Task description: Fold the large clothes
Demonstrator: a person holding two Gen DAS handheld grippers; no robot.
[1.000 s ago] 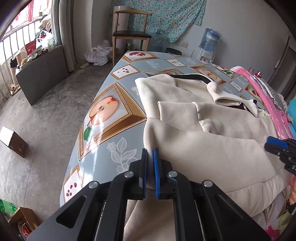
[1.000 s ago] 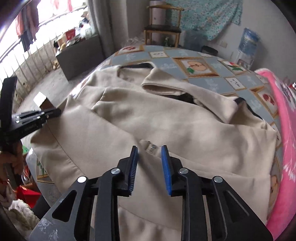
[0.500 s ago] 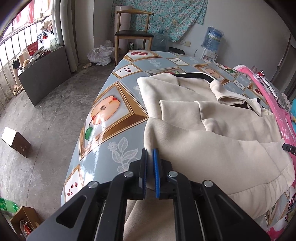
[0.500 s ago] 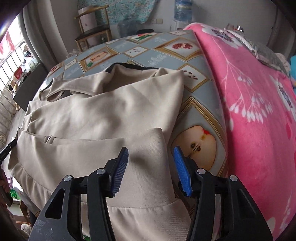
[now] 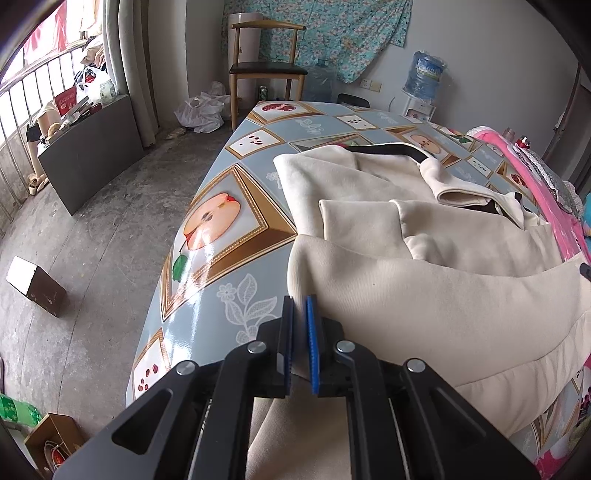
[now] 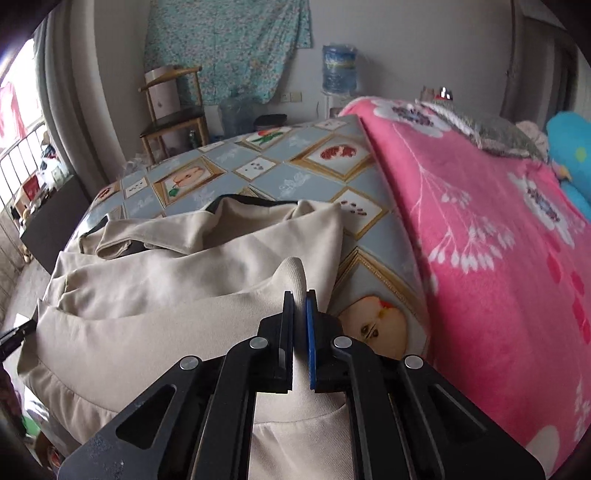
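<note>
Both tongs are pressed together on cloth. Left tongs [image 5: 300, 306] pinch the near left corner of the coat [image 5: 424, 295], whose cream edge runs up between the two pads and out beyond their tips. Right tongs [image 6: 300, 301] pinch the near right corner of the same coat [image 6: 177, 295], and a peak of cloth stands up just past the tips.

The coat lies spread on a table [image 5: 236, 221] covered with a blue-grey fruit-print cloth, stretching away from both tongs. Its near hem hangs toward the tongs over the table's front edge. Farther off, folded panels overlap, and a black collar band [image 5: 391, 149] shows at the far end. Seen from the left tongs, bare tablecloth lies to the left of the coat, with an apple picture [image 5: 212, 221] beside the coat's edge. Seen from the right tongs, a strip of tablecloth lies just right of the tips, and a pink flowered blanket [image 6: 480, 258] covers the surface beyond it.

Behind the table stand a wooden chair [image 5: 267, 70] and a water bottle [image 5: 424, 75] against the wall, under a hanging floral cloth [image 5: 332, 33]. On the floor, left of the left tongs, sits a small box [image 5: 37, 286].
</note>
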